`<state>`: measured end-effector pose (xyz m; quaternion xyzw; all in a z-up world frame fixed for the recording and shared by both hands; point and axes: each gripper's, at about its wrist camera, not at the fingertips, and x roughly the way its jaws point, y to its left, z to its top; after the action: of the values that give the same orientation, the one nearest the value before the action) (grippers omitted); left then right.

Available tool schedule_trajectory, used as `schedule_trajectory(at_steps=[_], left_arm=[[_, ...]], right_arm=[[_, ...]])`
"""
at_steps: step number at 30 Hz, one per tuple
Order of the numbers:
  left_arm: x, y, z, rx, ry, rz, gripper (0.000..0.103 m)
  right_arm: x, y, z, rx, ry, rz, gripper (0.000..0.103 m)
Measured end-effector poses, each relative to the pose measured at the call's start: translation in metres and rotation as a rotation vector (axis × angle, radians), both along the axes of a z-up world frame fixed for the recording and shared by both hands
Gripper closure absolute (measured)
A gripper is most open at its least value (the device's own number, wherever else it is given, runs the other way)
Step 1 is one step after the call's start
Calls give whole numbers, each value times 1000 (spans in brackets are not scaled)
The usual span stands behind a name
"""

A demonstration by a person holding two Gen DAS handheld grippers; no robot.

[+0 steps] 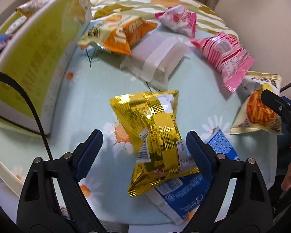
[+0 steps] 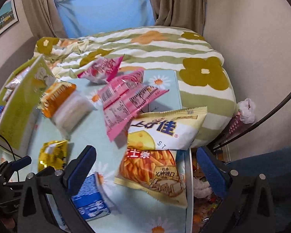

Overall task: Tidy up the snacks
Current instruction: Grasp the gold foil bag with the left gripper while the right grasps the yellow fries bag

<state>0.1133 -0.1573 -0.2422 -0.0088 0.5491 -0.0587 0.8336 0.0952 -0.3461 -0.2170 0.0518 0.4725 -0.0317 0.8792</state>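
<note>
Step in hand: we judge this the reach for two snacks at once.
Left tool (image 1: pixel 144 151): jaws apart around the gold packet (image 1: pixel 153 137); we see one pad touching it, the other clear, no grip yet.
Right tool (image 2: pixel 146 164): jaws wide apart over the chip bag (image 2: pixel 157 155), not gripping.
Snacks: scattered on the bench (image 1: pixel 83 104); gold packet overlaps a blue packet (image 1: pixel 180 192).
Box (image 1: pixel 35 62): left of them, some snacks inside.
Next move: we judge both tools must close, then carry to the box.

A cream-and-orange snack bag (image 2: pixel 161 149) carries the blue characters "上好佳", the letters "ST" and red "芝士条" above pictured sticks; print on other packets is unreadable.
</note>
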Motion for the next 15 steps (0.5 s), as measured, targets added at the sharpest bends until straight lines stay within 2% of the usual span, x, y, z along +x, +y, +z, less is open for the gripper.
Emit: schedule_trajectory(at_steps=[7,8,11,15], left_arm=[[3,-5,-14,3,24,-8,27],[4,-5,-15,0,31,-8,30],[5,-10,-19,19,28,-9,47],[5,-11,-19,34,23,-28,52]], right_arm=[[11,-4,-14,-30,14,-7,1],[12,-4,-16,-31,18,-9,3],[16,-5,-23,-39,41,-8,12],[15,-1,-26,-84,38,7,14]])
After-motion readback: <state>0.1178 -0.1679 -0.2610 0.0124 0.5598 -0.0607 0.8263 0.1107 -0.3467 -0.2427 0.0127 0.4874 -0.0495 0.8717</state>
